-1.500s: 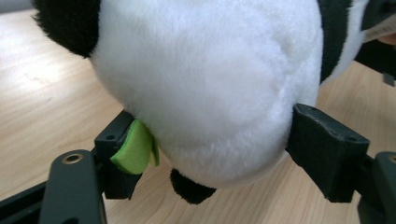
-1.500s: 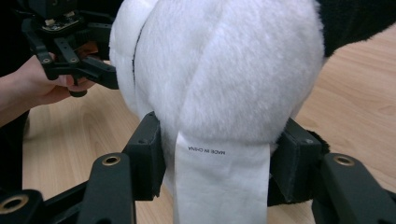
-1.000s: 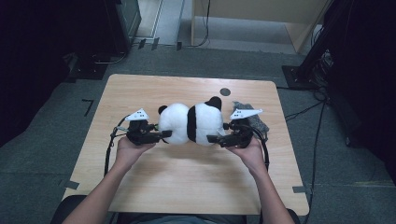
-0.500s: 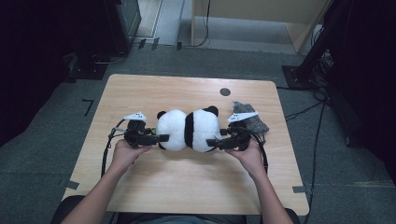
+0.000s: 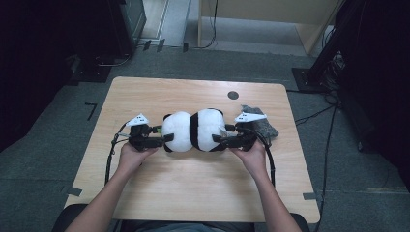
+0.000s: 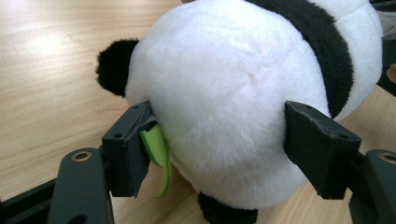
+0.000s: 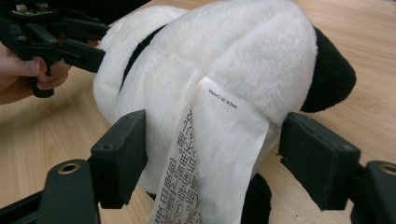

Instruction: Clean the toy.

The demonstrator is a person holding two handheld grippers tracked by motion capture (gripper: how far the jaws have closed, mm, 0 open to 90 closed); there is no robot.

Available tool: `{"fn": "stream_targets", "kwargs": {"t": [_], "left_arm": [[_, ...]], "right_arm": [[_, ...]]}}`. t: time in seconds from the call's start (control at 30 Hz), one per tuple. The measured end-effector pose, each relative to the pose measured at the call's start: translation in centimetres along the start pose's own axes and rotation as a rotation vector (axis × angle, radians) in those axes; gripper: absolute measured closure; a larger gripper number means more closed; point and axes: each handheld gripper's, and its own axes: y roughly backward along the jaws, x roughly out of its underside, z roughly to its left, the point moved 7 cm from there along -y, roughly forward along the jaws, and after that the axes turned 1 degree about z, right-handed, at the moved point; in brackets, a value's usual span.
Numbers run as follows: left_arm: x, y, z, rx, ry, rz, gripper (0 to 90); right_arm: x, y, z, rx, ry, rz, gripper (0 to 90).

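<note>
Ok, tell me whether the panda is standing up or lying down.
Lying down: the plush panda rests lengthwise on the table, head and body side by side in the high view.

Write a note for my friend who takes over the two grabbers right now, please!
Left gripper: jaws around one end of the panda plush; they have just been opening and barely touch the fur.
Right gripper: open, jaws either side of the end with the label, not pressing.
Panda plush: lying on the table between both grippers.
Done: panda set down.
Left: probably draw both grippers away.
</note>
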Motion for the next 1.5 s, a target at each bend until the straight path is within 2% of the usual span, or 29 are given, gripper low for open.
{"fn": "stream_targets", "kwargs": {"t": [0.1, 0.17, 0.27, 0.47, 0.53, 0.63, 0.77, 0.97, 1.07, 1.13, 1.27, 1.4, 1.43, 1.5], "left_arm": [[0.0, 0.1, -0.1, -0.002, 0.000, 0.008, 27.5], [-0.1, 0.3, -0.2, -0.010, -0.016, 0.008, 27.7], [-0.4, 0.8, -0.2, -0.016, -0.028, 0.008, 29.4], [-0.7, 1.5, -0.6, -0.002, -0.023, 0.012, 29.9], [-0.7, 1.6, -0.7, -0.005, -0.033, 0.010, 29.9], [-0.6, 1.4, -0.7, -0.008, -0.027, 0.008, 29.9], [-0.4, 1.0, -0.8, -0.005, -0.031, 0.015, 29.7], [-0.2, 0.9, -0.8, -0.014, -0.035, 0.006, 29.3], [-0.1, 0.8, -0.9, -0.014, -0.039, 0.002, 29.2], [-0.1, 0.7, -0.9, -0.018, -0.043, 0.002, 28.8], [-0.3, 0.5, -0.9, -0.021, -0.046, 0.001, 28.7], [-0.5, 0.3, -0.8, -0.028, -0.052, 0.006, 28.1], [-0.4, 0.3, -0.8, -0.026, -0.050, 0.006, 28.0], [-0.4, 0.2, -0.7, -0.025, -0.047, 0.008, 27.4]], "right_arm": [[-0.2, 0.3, 0.1, -0.006, 0.009, 0.013, 25.8], [-0.5, 0.8, 0.1, 0.006, 0.025, 0.008, 26.9], [-0.9, 2.1, -0.4, 0.038, 0.025, -0.008, 27.4], [-1.2, 4.5, -2.8, 0.131, 0.005, -0.031, 27.9], [-1.3, 5.1, -3.7, 0.163, 0.014, -0.044, 27.9], [-1.4, 5.6, -5.2, 0.233, 0.021, -0.029, 29.3], [-1.1, 5.7, -7.2, 0.273, -0.010, -0.021, 31.8], [-0.4, 5.2, -9.9, 0.336, -0.015, 0.018, 35.5], [0.2, 5.2, -11.4, 0.366, -0.041, 0.025, 36.8], [0.6, 5.2, -12.3, 0.367, -0.066, 0.022, 39.8], [1.4, 5.2, -13.7, 0.358, -0.133, 0.009, 40.0], [2.2, 4.9, -14.5, 0.406, -0.131, 0.038, 40.0], [2.3, 4.7, -14.7, 0.405, -0.142, 0.041, 40.0], [2.8, 4.4, -15.1, 0.423, -0.147, 0.064, 43.3]]}}
